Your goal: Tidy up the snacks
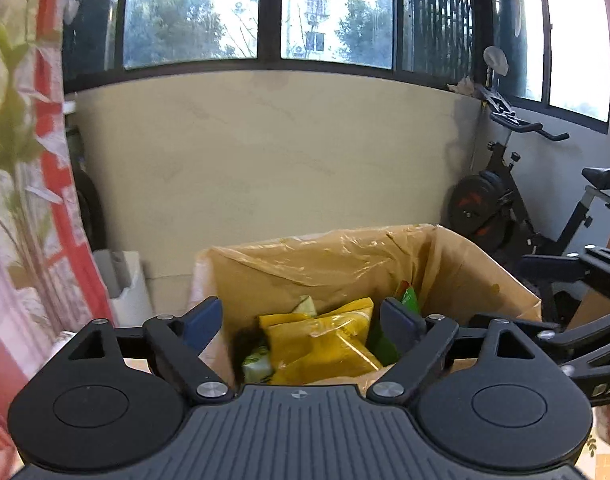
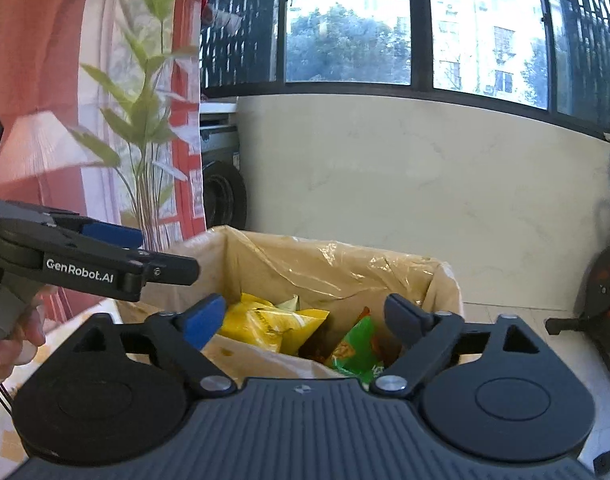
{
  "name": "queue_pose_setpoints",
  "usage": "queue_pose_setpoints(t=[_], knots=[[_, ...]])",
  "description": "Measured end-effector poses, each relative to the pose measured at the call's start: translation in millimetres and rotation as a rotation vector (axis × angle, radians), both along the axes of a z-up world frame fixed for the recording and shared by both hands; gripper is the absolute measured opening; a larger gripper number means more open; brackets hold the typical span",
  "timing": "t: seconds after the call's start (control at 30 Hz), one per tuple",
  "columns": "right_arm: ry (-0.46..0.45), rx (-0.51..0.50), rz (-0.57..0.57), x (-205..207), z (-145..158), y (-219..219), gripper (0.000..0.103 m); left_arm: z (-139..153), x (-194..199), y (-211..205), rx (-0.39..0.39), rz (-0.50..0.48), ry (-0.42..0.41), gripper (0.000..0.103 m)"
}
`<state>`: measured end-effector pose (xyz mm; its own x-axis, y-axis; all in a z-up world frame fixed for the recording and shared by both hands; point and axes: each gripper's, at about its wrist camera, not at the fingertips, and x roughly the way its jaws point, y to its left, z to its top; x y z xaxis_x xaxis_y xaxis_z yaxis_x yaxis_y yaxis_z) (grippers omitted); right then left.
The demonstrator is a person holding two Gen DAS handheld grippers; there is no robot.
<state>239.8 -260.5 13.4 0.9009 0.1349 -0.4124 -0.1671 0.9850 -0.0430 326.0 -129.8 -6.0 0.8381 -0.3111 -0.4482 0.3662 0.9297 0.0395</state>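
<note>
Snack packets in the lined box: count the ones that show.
3 clearly show: a yellow packet at the left, a green packet at the right, a pale packet behind the yellow. More may lie hidden in the box.

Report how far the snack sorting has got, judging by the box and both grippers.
Done: a yellow snack bag and a green snack bag lie inside the plastic-lined cardboard box. In hand: nothing; the left gripper and right gripper both stand open and empty above it. Left: no loose snacks show in either view, so what remains cannot be told.
</note>
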Motion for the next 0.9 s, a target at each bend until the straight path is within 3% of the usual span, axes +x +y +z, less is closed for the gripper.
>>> queue_pose_setpoints(t=[0.23,0.5,0.63,0.9], knots=[[-0.029,0.041,-0.098,-43.9,30.6,11.0,0.098,29.3,-54.4,8.9,0.091,0.137,-0.121,0.092],[-0.105,0.079,-0.151,-95.7,56.8,29.8,0.103,59.5,-111.1,32.6,-0.021,0.097,-0.165,0.092],[-0.13,0.11,-0.171,-118.4,67.4,34.5,0.103,66.7,-140.5,34.4,0.012,0.116,-0.205,0.092],[-0.152,0.144,-0.173,-150.6,78.0,41.0,0.103,71.5,-187.8,39.5,0.008,0.131,-0.235,0.092]])
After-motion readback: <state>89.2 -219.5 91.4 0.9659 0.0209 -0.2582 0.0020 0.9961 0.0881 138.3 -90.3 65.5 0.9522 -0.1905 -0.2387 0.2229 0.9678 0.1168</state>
